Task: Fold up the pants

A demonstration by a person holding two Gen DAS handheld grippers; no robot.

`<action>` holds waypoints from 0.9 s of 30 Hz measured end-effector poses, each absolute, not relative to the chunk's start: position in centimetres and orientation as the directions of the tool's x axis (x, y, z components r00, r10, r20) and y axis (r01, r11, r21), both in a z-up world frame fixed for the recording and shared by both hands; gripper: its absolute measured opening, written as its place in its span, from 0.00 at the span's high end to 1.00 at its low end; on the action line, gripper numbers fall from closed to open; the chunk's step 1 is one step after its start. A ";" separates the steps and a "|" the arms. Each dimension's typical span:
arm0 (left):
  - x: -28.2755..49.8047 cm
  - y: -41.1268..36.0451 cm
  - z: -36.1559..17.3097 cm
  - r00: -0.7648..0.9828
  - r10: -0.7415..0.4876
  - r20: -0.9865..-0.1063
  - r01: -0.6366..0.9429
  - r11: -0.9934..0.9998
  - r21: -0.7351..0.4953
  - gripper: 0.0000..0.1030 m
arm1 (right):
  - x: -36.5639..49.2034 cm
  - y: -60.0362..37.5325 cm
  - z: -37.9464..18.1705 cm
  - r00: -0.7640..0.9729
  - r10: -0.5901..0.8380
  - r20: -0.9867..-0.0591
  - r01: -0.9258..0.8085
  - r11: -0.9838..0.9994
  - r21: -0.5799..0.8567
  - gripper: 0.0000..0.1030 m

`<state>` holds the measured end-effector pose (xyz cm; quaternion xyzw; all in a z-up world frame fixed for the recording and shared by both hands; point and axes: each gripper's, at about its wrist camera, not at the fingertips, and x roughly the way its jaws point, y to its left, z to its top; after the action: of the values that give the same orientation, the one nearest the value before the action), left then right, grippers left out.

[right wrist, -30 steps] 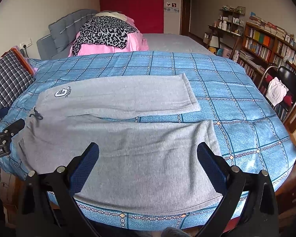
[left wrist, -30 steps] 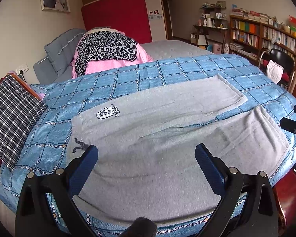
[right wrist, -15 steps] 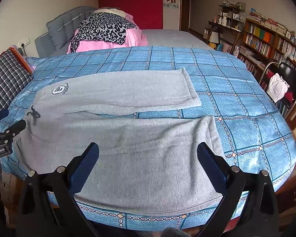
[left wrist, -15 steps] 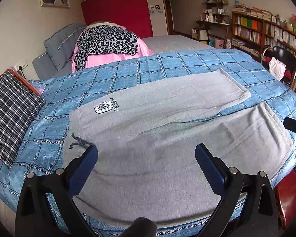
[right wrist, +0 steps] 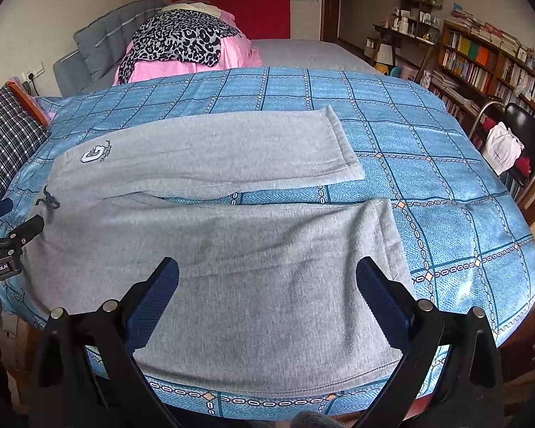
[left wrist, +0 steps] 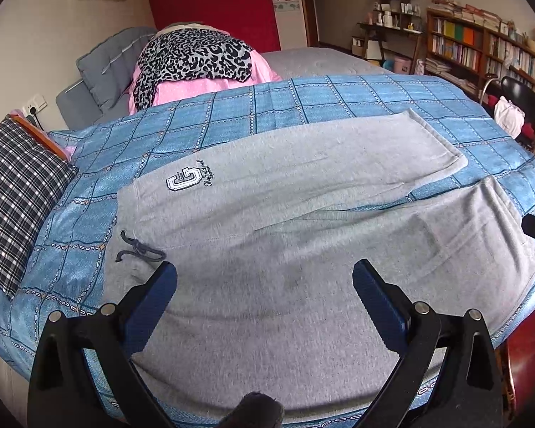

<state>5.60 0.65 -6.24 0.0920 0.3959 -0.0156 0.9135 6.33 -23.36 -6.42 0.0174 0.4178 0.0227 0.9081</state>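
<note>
Only right view shows pants hem edge

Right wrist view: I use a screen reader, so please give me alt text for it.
Grey pants lie flat on a blue checked bedspread, both legs spread apart, waist to the left. The right gripper hovers over the near leg, jaws open and empty. Behind are a pink and leopard-print pile and bookshelves.

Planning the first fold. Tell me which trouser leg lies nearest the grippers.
The unmarked leg along the bed's near edge, under both open grippers. The other leg, with the logo at its top, lies farther back.
</note>
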 end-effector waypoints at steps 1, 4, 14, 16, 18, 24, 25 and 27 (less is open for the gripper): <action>5.9 0.7 -6.4 0.683 0.046 -0.729 0.100 0.983 0.156 0.05 | 6.7 -23.4 -6.5 0.646 0.055 -0.761 -0.025 0.998 0.051 0.02; 7.1 0.9 -6.9 0.670 0.062 -0.740 0.091 0.982 0.164 0.05 | 7.9 -23.5 -7.0 0.633 0.046 -0.772 -0.018 0.999 0.045 0.02; 13.4 3.8 -8.8 0.609 0.097 -0.787 0.022 0.990 0.140 0.05 | 14.3 -24.7 -9.7 0.557 0.070 -0.827 0.002 0.996 0.086 0.02; 15.1 4.6 -9.6 0.583 0.100 -0.806 0.006 0.992 0.127 0.05 | 15.8 -25.1 -10.7 0.521 0.075 -0.850 0.015 0.995 0.097 0.02; 16.8 5.7 -10.4 0.559 0.109 -0.822 -0.014 0.992 0.122 0.05 | 17.3 -25.2 -11.8 0.481 0.068 -0.874 0.029 0.995 0.093 0.02; 21.7 8.6 -13.0 0.494 0.129 -0.860 -0.056 0.992 0.117 0.05 | 20.7 -25.8 -13.9 0.426 0.059 -0.903 0.057 0.994 0.092 0.02; 22.5 9.1 -13.3 0.486 0.136 -0.863 -0.065 0.991 0.120 0.05 | 21.0 -25.8 -14.0 0.421 0.053 -0.906 0.057 0.995 0.085 0.02; 23.8 10.1 -13.7 0.478 0.158 -0.864 -0.091 0.987 0.130 0.05 | 22.0 -25.8 -14.4 0.413 0.043 -0.910 0.054 0.996 0.072 0.02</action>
<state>23.85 10.12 -13.68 0.0332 0.5057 0.0726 0.8590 21.97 -25.76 -14.38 0.0449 0.5417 -0.0031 0.8394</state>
